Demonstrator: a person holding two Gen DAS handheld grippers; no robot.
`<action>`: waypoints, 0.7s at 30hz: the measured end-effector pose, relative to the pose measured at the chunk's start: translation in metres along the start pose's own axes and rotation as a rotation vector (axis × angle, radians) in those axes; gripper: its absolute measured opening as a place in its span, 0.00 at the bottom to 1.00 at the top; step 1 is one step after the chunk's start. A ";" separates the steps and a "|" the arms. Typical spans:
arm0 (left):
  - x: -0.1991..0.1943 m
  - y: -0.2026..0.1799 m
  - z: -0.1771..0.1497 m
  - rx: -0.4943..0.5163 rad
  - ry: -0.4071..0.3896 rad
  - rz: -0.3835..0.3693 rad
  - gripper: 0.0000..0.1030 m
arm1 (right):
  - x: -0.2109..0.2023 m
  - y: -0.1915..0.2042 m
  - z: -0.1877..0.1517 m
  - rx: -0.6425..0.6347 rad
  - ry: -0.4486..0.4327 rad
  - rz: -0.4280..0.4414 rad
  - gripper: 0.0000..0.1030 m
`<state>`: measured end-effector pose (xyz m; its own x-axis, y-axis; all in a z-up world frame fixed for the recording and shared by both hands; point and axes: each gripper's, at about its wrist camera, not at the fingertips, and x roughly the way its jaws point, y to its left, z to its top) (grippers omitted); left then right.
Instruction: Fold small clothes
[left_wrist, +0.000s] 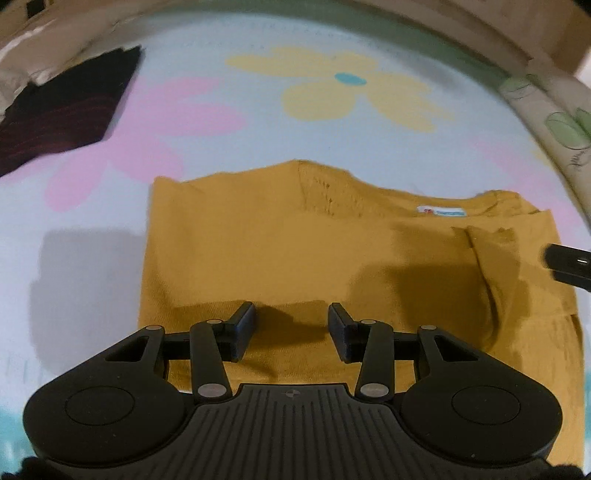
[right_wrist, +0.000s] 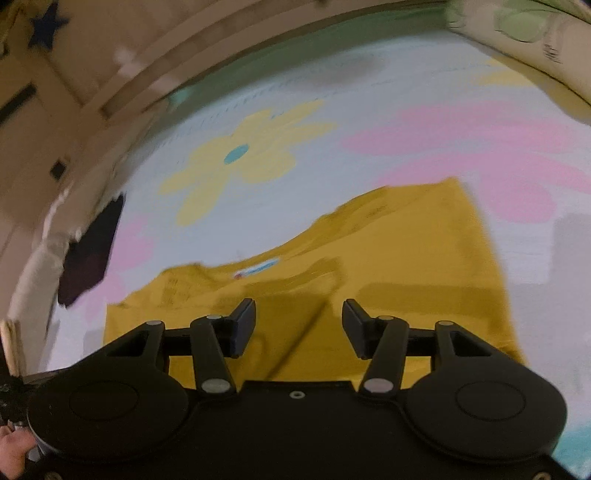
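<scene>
A mustard-yellow small shirt (left_wrist: 280, 243) lies flat on the flowered sheet (left_wrist: 258, 122), partly folded, its white neck label (left_wrist: 441, 211) at the far right. My left gripper (left_wrist: 291, 328) is open and empty just above the shirt's near edge. My right gripper (right_wrist: 298, 325) is open and empty over the same shirt (right_wrist: 399, 280); its label (right_wrist: 258, 268) shows ahead. One tip of the right gripper (left_wrist: 569, 264) shows at the right edge of the left wrist view.
A dark folded garment (left_wrist: 62, 110) lies at the far left of the sheet, also in the right wrist view (right_wrist: 92, 251). A flower-printed pillow (left_wrist: 554, 122) sits at the far right. Beige headboard or wall (right_wrist: 74, 92) runs behind the bed.
</scene>
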<state>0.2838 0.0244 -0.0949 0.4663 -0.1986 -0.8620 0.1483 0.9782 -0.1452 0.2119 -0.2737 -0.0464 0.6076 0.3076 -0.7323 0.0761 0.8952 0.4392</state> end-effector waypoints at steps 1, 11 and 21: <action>0.000 -0.002 0.001 0.020 0.004 -0.005 0.42 | 0.006 0.010 -0.001 -0.018 0.009 -0.003 0.58; -0.020 0.012 0.007 0.001 -0.038 -0.029 0.43 | 0.049 0.083 -0.033 -0.295 0.051 -0.175 0.57; -0.031 0.042 0.015 -0.162 -0.088 -0.043 0.42 | 0.005 -0.016 -0.010 -0.074 0.026 -0.345 0.57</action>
<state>0.2889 0.0710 -0.0669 0.5382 -0.2377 -0.8086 0.0304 0.9643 -0.2632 0.2062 -0.2830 -0.0620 0.5357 -0.0100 -0.8443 0.2153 0.9685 0.1251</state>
